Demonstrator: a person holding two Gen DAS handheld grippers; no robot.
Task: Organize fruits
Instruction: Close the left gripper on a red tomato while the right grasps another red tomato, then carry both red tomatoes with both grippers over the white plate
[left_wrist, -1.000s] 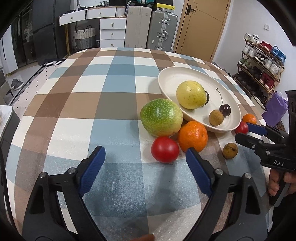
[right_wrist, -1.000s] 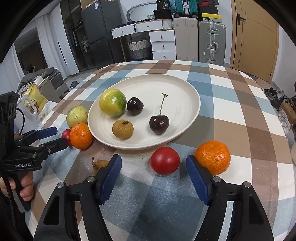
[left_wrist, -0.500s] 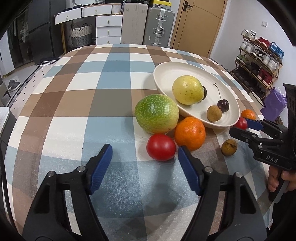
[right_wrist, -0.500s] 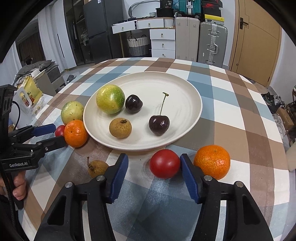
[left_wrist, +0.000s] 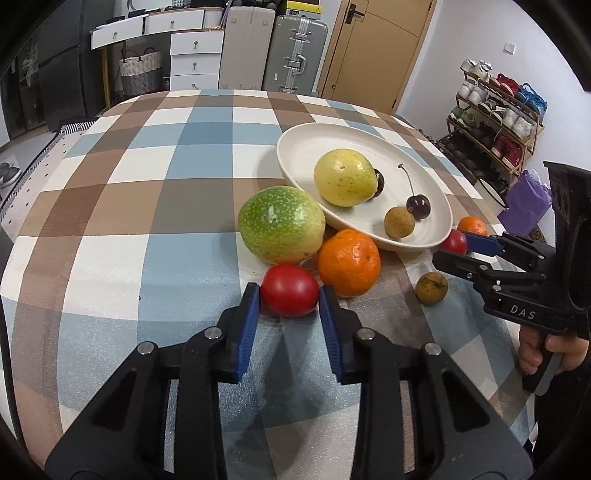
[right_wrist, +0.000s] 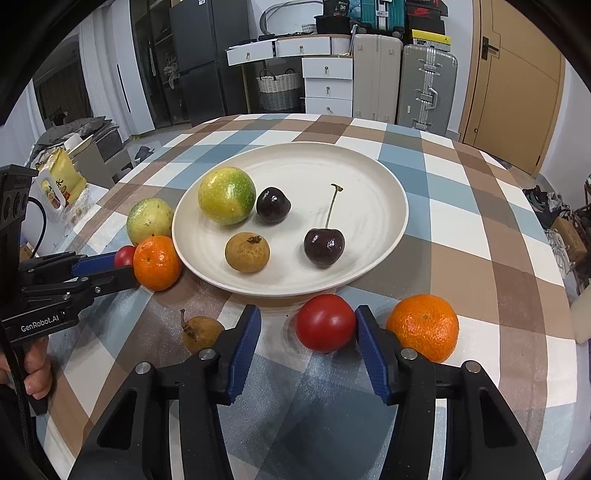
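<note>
We are judging both tomatoes light, smooth, thin-skinned and easily bruised, so we are taking each across its middle.

The left gripper (left_wrist: 289, 295) is clamped on the left tomato (left_wrist: 290, 290), at frame centre below the plate (left_wrist: 295, 155).

The right gripper (right_wrist: 307, 328) is closing; one pad is touching the right tomato (right_wrist: 325, 322), lower centre.

A second ago both were gaping, fruit untouched.

Behind your table you can see two suitcases (right_wrist: 402, 79) standing side by side, next to white drawers (right_wrist: 327, 86). A woven basket (right_wrist: 277, 90) sits beside them. A brown door (left_wrist: 380, 48) and a shoe rack (left_wrist: 495, 122) are near.
</note>
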